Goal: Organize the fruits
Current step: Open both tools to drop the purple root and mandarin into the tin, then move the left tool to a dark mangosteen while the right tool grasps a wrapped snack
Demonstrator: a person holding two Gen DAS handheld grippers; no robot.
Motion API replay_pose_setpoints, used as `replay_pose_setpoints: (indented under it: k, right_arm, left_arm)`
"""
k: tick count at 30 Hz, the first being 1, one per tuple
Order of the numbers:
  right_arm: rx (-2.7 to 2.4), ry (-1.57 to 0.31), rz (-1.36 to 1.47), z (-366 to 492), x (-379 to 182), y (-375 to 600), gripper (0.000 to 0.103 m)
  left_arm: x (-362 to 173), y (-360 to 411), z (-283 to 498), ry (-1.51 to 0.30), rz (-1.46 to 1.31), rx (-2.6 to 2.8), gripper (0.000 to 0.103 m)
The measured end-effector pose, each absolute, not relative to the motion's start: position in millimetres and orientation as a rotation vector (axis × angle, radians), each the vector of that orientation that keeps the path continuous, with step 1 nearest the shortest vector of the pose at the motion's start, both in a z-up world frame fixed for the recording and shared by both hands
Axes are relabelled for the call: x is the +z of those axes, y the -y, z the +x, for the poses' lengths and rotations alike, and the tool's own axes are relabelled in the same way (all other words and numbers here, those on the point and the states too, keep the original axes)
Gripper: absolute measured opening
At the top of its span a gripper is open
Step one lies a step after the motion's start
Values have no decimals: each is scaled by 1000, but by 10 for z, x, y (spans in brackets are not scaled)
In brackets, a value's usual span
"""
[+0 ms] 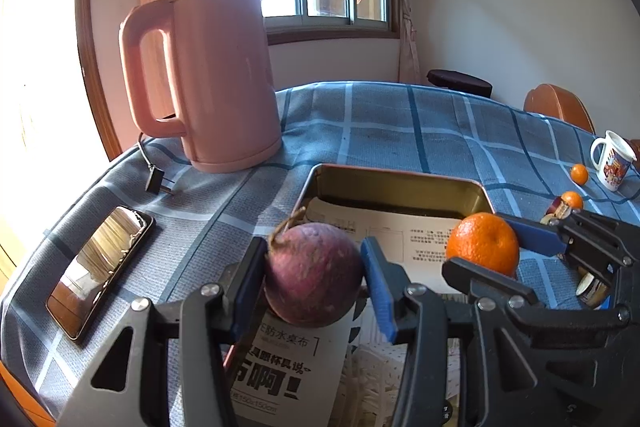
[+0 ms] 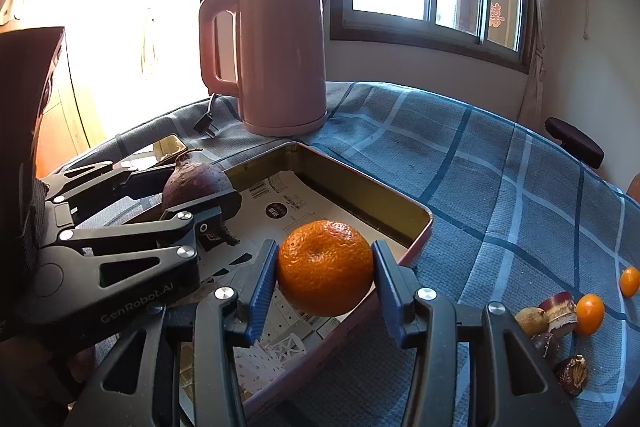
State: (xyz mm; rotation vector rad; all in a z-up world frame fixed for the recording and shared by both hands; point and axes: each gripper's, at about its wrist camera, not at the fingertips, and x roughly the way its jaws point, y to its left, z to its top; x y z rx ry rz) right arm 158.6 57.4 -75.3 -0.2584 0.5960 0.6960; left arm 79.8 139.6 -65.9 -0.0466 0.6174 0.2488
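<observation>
My left gripper [image 1: 314, 275] is shut on a round purple fruit with a dry stem [image 1: 314, 273] and holds it above the near left part of a shallow metal tin [image 1: 400, 175] lined with printed paper. My right gripper [image 2: 325, 269] is shut on an orange [image 2: 325, 267] and holds it over the tin's right rim [image 2: 424, 227]. The orange [image 1: 483, 243] and the right gripper's blue fingers [image 1: 532, 233] also show in the left wrist view. The purple fruit [image 2: 196, 181] in the left gripper also shows in the right wrist view.
A pink kettle [image 1: 208, 75] with its plug [image 1: 158, 181] stands behind the tin. A phone [image 1: 100, 263] lies at the left. Two small oranges [image 2: 590, 313], brown fruits [image 2: 530, 321] and a mug [image 1: 612, 159] sit on the blue checked cloth [image 2: 500, 195] at the right.
</observation>
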Motion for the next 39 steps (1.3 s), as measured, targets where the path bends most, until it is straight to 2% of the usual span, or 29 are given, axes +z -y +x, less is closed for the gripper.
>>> replay_pose_setpoints:
  k: [5, 9, 13, 20, 27, 30, 36, 39]
  right_arm:
    - [700, -594, -261, 1582, -749, -580, 50]
    - [706, -569, -266, 1535, -727, -580, 52]
    - [678, -537, -282, 1479, -706, -586, 72]
    - [552, -470, -356, 1253, -659, -254, 72]
    - [384, -560, -252, 1236, -645, 677, 72]
    - [371, -600, -233, 1221, -688, 850, 72]
    - [376, -660, -244, 1260, -779, 878, 71]
    - [376, -702, -235, 1321, -829, 887, 61]
  left_arm:
    - [-633, -1389, 749, -589, -41, 273, 53]
    - [-595, -1449, 678, -545, -69, 297, 66]
    - [-557, -1428, 611, -503, -58, 312, 79]
    - [-505, -1405, 471, -448, -67, 321, 80]
    - [-432, -1132, 426, -442, -85, 249, 82]
    - [-391, -931, 418, -439, -60, 211, 87]
    - [-420, -646, 457, -472, -18, 162, 87]
    - [-440, -578, 478, -483, -13, 149, 87]
